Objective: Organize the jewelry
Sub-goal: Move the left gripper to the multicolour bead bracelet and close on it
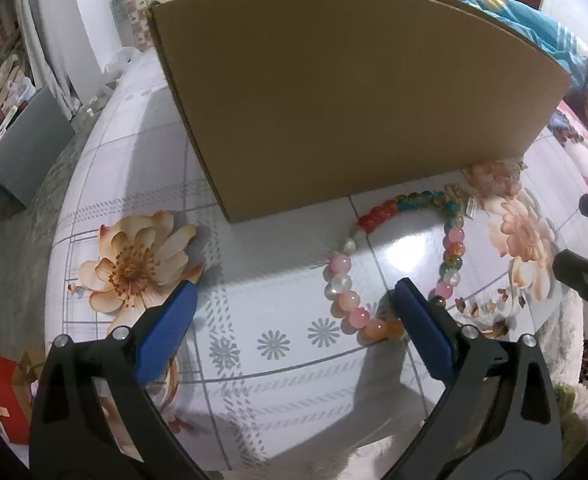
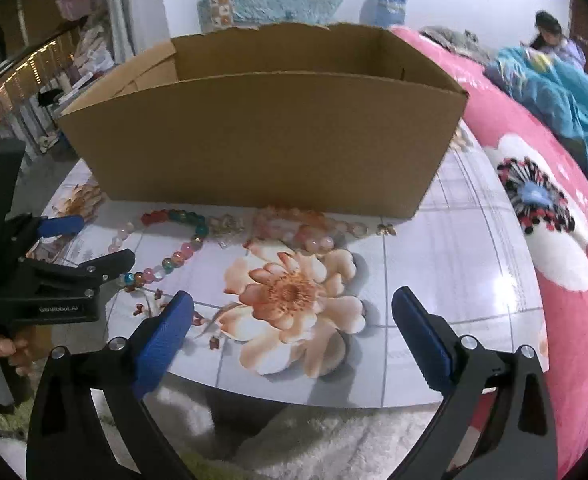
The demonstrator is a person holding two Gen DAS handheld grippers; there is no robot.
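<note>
A loop of big multicoloured beads point(image 1: 377, 272) lies on the floral table in front of an open cardboard box point(image 1: 349, 92). My left gripper point(image 1: 294, 300) is open and empty; its right finger point(image 1: 421, 320) touches or nearly touches the loop's near beads. In the right wrist view the same bead loop point(image 2: 174, 248) lies left, with a pale pink bead string point(image 2: 301, 228) and a small gold piece point(image 2: 385, 230) along the foot of the box point(image 2: 262, 140). My right gripper point(image 2: 292, 308) is open and empty above a printed flower. The left gripper's body point(image 2: 54, 276) shows at left.
The table point(image 2: 433, 280) has a glossy tile and flower print. A pink floral blanket point(image 2: 553, 220) lies to the right. A person point(image 2: 549, 36) sits far back right. Shelves and a grey panel point(image 1: 30, 148) stand at left. A red box point(image 1: 2, 396) is below the table's left edge.
</note>
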